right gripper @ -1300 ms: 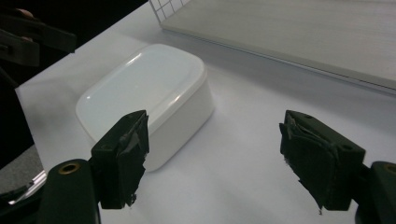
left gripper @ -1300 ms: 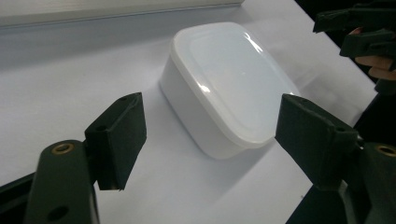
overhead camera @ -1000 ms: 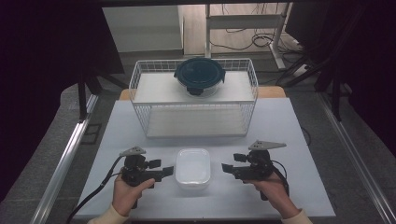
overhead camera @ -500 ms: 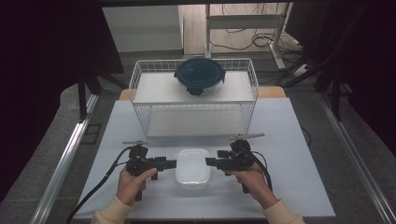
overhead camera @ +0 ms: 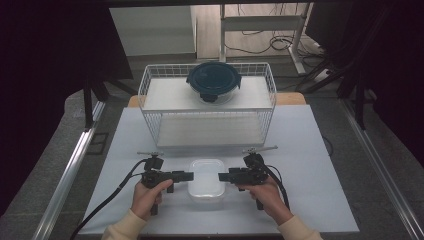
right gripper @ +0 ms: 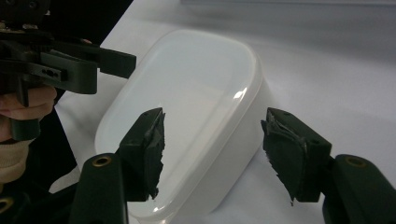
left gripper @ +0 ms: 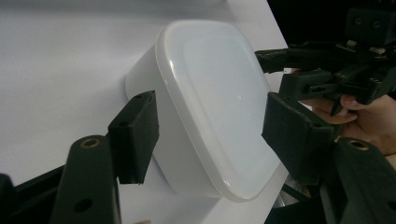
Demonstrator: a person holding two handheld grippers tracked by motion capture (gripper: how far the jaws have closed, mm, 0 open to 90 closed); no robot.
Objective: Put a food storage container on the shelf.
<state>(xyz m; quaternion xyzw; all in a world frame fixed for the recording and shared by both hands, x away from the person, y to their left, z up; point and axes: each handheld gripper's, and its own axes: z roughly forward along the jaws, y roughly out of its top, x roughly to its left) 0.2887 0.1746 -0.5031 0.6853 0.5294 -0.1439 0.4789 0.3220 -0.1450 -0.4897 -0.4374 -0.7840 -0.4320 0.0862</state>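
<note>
Grippers flanking white lidded container

Table with a white top is seen in the high view, set on a dark floor. Left hand is seen at the near left, wrapped round the left gripper, from which a black cable is trailed to the near left edge. Left gripper is pointed rightward at the white container, its tip just beside the container's left side. In the left gripper view its jaws are held wide apart with nothing clamped; the container is seen between and beyond them, lid on, and contact cannot be told.

White container is placed at the near middle of the table, between both grippers, upright with its lid closed.

Wire basket rack is stood at the far middle of the table, well apart from the container. A round dark-lidded bowl is rested on its upper shelf.

Right gripper is held by the right hand at the near right, pointed leftward, tip just beside the container's right side. In the right gripper view its jaws are spread wide, nothing gripped, with the container lying between and beyond them; the left gripper is seen at the far side.
</note>
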